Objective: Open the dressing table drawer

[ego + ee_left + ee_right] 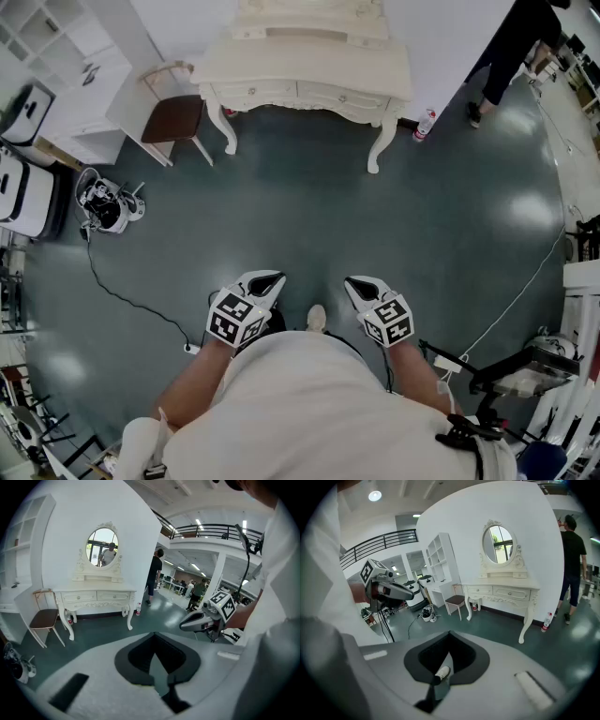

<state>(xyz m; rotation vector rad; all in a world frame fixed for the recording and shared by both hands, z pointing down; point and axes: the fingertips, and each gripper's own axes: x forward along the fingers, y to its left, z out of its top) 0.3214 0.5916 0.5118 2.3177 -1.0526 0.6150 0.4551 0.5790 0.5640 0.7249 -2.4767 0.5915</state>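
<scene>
Holds left gripper (270,280) and right gripper (358,283) side by side, tilted downward. Shows both sets of jaws closed, empty.

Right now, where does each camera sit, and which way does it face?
Head view: on the person's head, steeply down at the floor; shows left claw, right claw, white shirt, a shoe.
Left gripper view: on the left claw, along its shut jaws toward the dressing table; right claw at right.
Right gripper view: on the right claw, toward the same table; left claw at left.
Shared: all three see the dressing table.
</scene>
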